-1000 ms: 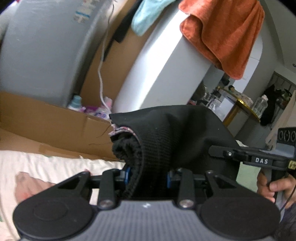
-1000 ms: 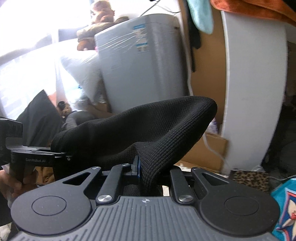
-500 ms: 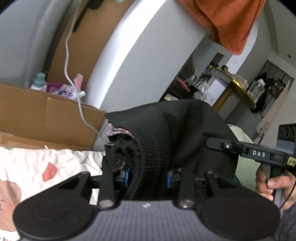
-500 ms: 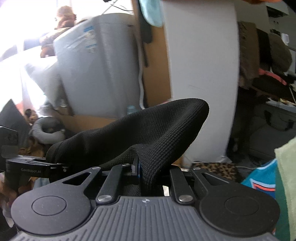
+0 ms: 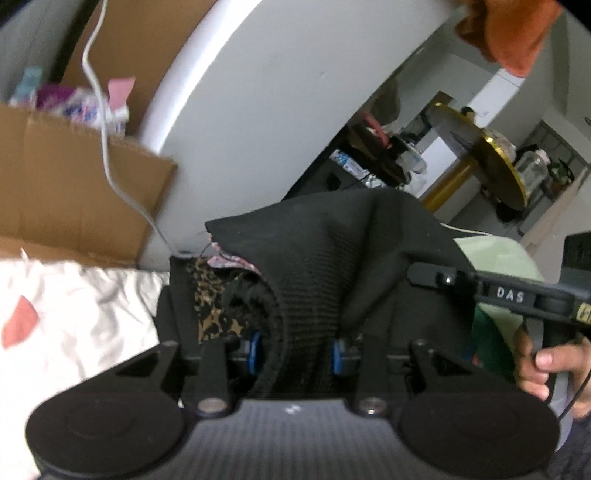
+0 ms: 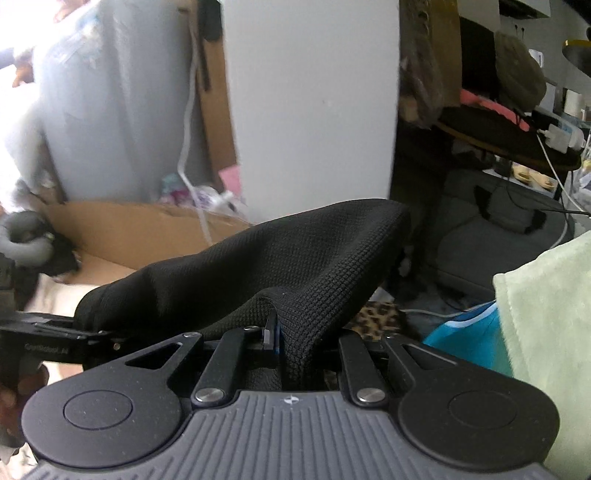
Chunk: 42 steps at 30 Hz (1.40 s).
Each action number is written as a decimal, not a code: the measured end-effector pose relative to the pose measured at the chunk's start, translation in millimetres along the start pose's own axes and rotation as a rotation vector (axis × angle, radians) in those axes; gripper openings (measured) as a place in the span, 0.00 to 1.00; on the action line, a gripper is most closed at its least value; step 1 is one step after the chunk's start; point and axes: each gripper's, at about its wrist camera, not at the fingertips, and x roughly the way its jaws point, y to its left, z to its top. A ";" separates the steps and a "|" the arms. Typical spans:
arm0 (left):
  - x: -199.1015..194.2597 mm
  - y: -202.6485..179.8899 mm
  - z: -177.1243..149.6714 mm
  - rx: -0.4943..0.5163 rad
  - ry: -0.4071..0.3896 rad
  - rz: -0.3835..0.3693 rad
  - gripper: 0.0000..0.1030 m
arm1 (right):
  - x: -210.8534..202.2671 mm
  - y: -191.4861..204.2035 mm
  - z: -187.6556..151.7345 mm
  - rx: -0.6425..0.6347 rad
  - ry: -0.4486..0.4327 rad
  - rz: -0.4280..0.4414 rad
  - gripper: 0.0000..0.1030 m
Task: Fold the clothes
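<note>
Left gripper (image 5: 295,350) pads are buried in the black knit garment (image 5: 332,266). Right gripper (image 6: 291,350) fingertips are likewise covered. Orange cloth (image 5: 517,29) is cut off at upper right. Lower-left bedsheet (image 5: 74,302) print is blurred.

Left gripper (image 5: 295,350) clamps bunched black knit garment (image 5: 332,266) above white bedsheet (image 5: 81,310).

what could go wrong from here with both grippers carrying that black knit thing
1. The left gripper clamps a thick bunched roll of the black knit garment, while the right gripper pinches only a thin fold; the thin edge may slip out if the cloth is pulled taut.
2. A white cable hangs close beyond the garment and might snag it.
3. The leopard-print cloth and light green cloth lie nearby, so the garment might land on them.
</note>
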 end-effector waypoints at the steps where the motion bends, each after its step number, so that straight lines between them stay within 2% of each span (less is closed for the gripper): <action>1: 10.3 5.0 -3.3 -0.017 0.008 -0.009 0.36 | 8.5 -3.0 1.3 -0.009 0.013 -0.012 0.11; 11: 93.7 46.3 -27.2 -0.137 0.068 -0.041 0.36 | 101.3 -33.1 -5.8 -0.099 0.170 -0.118 0.11; 17: 134.1 61.6 -29.6 -0.188 0.080 0.037 0.36 | 156.3 -51.4 -18.9 -0.089 0.229 -0.177 0.12; 18: 138.0 64.6 -29.4 -0.206 0.082 0.048 0.37 | 165.7 -52.8 -21.8 -0.093 0.242 -0.198 0.15; 20: 141.2 67.9 -29.3 -0.228 0.087 0.061 0.37 | 182.9 -54.8 -27.0 -0.102 0.276 -0.254 0.30; 22: 140.5 68.6 -29.1 -0.231 0.090 0.071 0.38 | 188.1 -55.1 -25.9 -0.086 0.288 -0.296 0.32; 25: 139.6 70.3 -29.9 -0.229 0.091 0.084 0.38 | 176.8 -45.0 -18.7 -0.110 0.252 -0.325 0.36; 28: 139.2 72.6 -31.8 -0.243 0.095 0.087 0.41 | 156.5 -30.8 -9.9 -0.168 0.166 -0.373 0.47; 29: 139.4 72.6 -31.8 -0.243 0.099 0.088 0.43 | 148.6 -27.3 -8.1 -0.174 0.132 -0.373 0.49; 32: 135.9 67.0 -29.3 -0.191 0.102 0.102 0.50 | 135.3 -23.0 -12.6 -0.146 0.076 -0.294 0.48; 34: 131.1 66.3 -25.0 -0.171 0.092 0.108 0.57 | 138.6 -23.5 -23.5 -0.132 0.085 -0.265 0.47; 37: 125.1 75.0 -16.2 -0.215 0.080 0.080 0.63 | 148.1 -29.1 -42.9 -0.118 0.103 -0.267 0.45; 38: 124.3 77.0 -13.2 -0.218 0.074 0.086 0.65 | 152.4 -31.7 -49.3 -0.103 0.113 -0.259 0.42; 42: 129.1 84.1 -2.3 -0.235 0.057 0.097 0.73 | 165.5 -34.8 -74.2 -0.075 0.133 -0.226 0.42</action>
